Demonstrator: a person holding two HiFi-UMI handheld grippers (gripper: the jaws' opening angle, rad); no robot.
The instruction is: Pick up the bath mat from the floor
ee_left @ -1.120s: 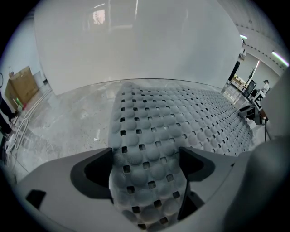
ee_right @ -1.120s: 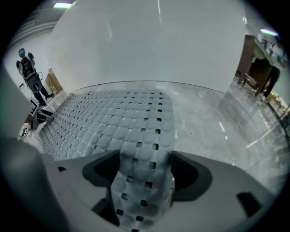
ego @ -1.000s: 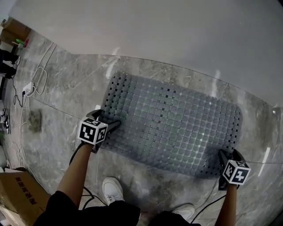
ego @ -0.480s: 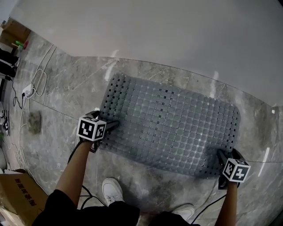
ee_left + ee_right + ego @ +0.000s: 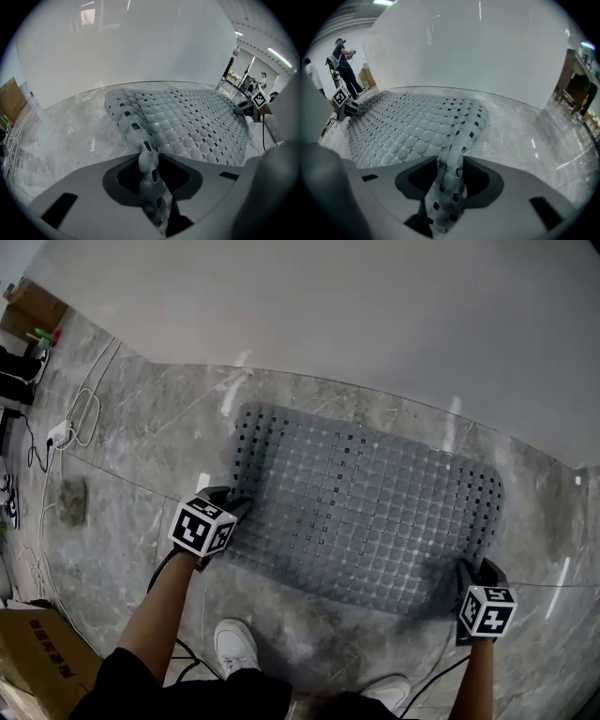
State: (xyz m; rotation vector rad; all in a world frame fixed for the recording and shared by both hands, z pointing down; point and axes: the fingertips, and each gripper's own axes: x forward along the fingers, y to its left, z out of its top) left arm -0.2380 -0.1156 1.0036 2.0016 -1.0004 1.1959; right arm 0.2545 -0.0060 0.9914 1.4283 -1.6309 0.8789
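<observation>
A grey rubber bath mat (image 5: 366,507) with rows of bumps and small holes lies on the marble floor in front of a white wall. My left gripper (image 5: 234,506) is at its near left corner and my right gripper (image 5: 469,572) at its near right corner. In the left gripper view the mat's edge (image 5: 149,154) stands pinched upright between the closing jaws of the left gripper (image 5: 151,183). In the right gripper view a fold of the mat (image 5: 452,154) is squeezed between the closing jaws of the right gripper (image 5: 449,180). Both pinched corners buckle up off the floor.
A white wall (image 5: 328,306) runs along the mat's far side. White cables (image 5: 80,413) and a power strip (image 5: 58,432) lie at the left. A cardboard box (image 5: 37,652) sits at the near left. My white shoe (image 5: 237,643) stands just behind the mat.
Both grippers have closed on the mat's near corners, which now rise in folds. The right gripper has drawn slightly inward and toward me.
</observation>
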